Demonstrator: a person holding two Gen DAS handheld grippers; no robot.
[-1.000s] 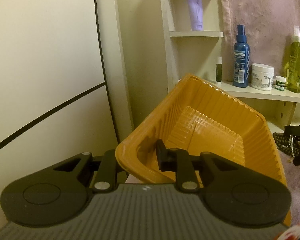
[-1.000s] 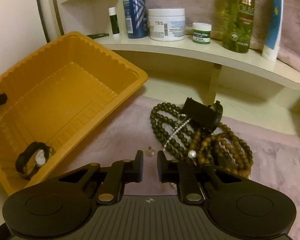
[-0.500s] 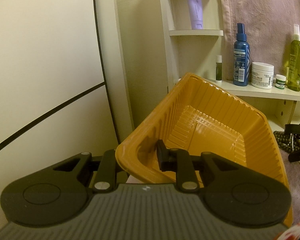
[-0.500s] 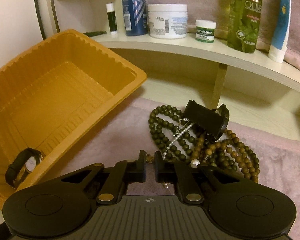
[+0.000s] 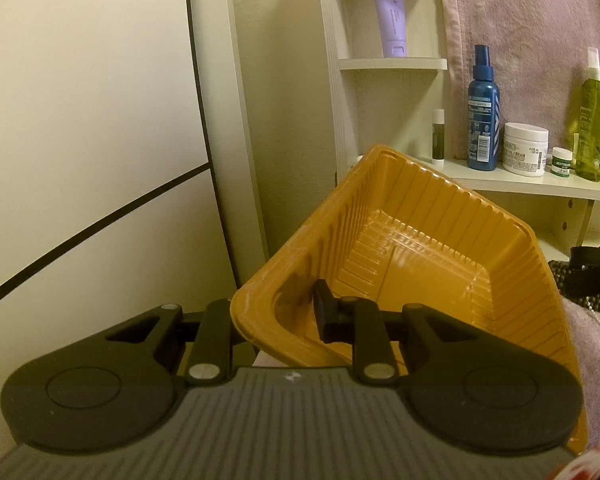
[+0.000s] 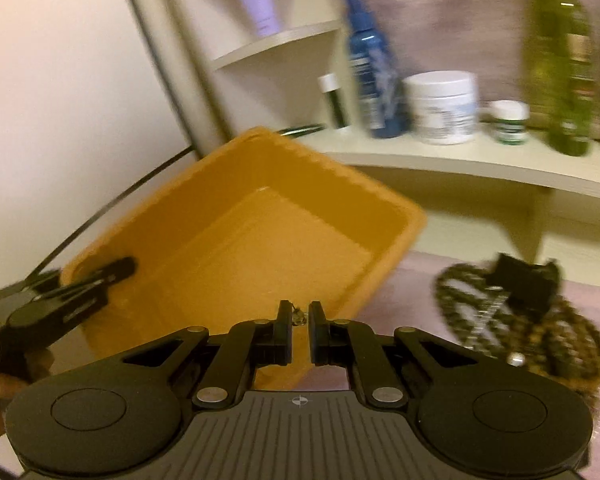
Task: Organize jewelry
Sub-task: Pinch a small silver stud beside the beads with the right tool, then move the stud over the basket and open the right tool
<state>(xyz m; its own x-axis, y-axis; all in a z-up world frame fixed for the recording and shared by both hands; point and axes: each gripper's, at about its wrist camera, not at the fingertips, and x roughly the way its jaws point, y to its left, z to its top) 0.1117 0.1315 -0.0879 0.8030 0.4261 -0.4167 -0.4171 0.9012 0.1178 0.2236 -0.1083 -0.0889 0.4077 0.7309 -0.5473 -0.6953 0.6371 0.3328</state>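
An orange plastic tray (image 5: 440, 248) is tilted up on one side. My left gripper (image 5: 276, 320) is shut on the tray's near left rim and holds it tipped; one finger is inside, one outside. In the right wrist view the tray (image 6: 260, 232) sits ahead, with the left gripper (image 6: 100, 280) on its left edge. My right gripper (image 6: 300, 320) is shut on a small metal earring (image 6: 299, 316) and holds it above the tray's near rim. A pile of bead necklaces (image 6: 532, 332) with a black watch strap (image 6: 524, 280) lies on the pink cloth to the right.
A cream shelf (image 6: 480, 160) behind carries a blue spray bottle (image 6: 370, 68), a white jar (image 6: 444, 106), a small green-label pot (image 6: 508, 122) and a green bottle (image 6: 560, 60). A lilac tube (image 5: 392, 16) stands on an upper shelf. A wall is on the left.
My right gripper closed on the small earring, lifted it off the cloth and swung left over the tray; the view is motion-blurred. The left gripper kept holding the tilted tray.
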